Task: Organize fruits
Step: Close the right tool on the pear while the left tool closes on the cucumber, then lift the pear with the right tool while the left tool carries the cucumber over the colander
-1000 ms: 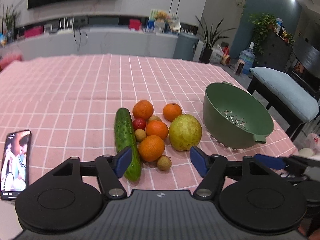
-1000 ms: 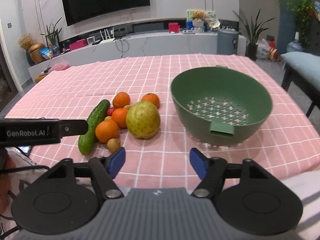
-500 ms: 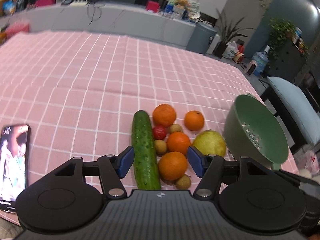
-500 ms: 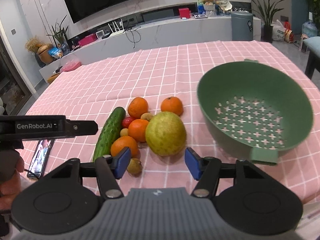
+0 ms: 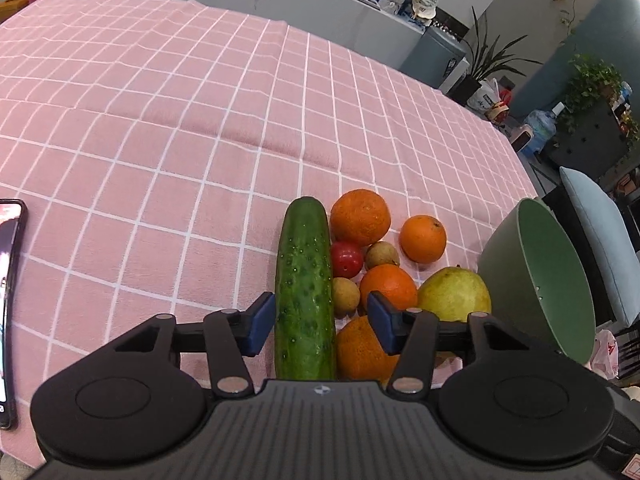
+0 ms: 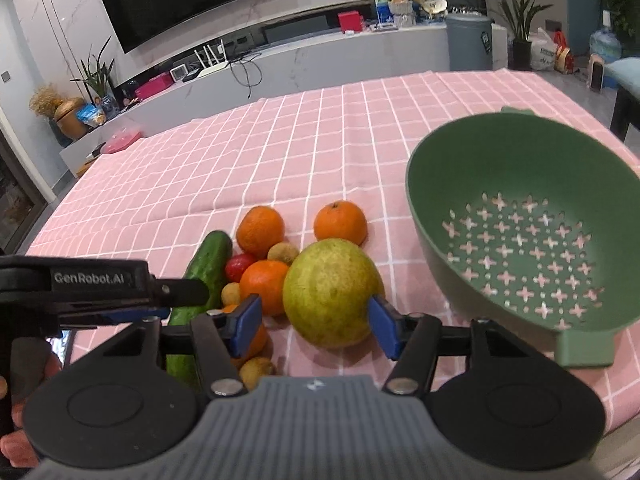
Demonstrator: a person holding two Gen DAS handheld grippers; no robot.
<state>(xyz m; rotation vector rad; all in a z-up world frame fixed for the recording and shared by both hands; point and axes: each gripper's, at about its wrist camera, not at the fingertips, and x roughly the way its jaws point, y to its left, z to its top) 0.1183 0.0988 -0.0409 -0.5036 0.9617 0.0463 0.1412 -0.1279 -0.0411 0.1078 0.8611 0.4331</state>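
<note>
Left wrist view first: our left gripper [image 5: 321,322] hangs over the near end of the long, bumpy green cucumber [image 5: 306,284], and its blue-padded jaws are closing, one pad just beside the cucumber's left flank, the other well off its right side above an orange, so nothing is clamped. In the right wrist view we see our right gripper [image 6: 314,326] straddling the big yellow-green pear-like fruit [image 6: 332,292]; the right blue pad sits at the fruit's skin, the left pad stands apart from it, so we call the jaws apart, not gripping. All the fruit lies in one cluster near the table's near edge on the pink checked tablecloth [image 6: 320,152]: four oranges [image 6: 260,232], a small red tomato-like fruit [image 6: 238,266] and a few little brown round fruits. To the right of the cluster the green plastic colander bowl [image 6: 480,152] stands toward the table's right edge, with nothing inside. A phone [image 5: 8,304] lies at the near left edge.
</note>
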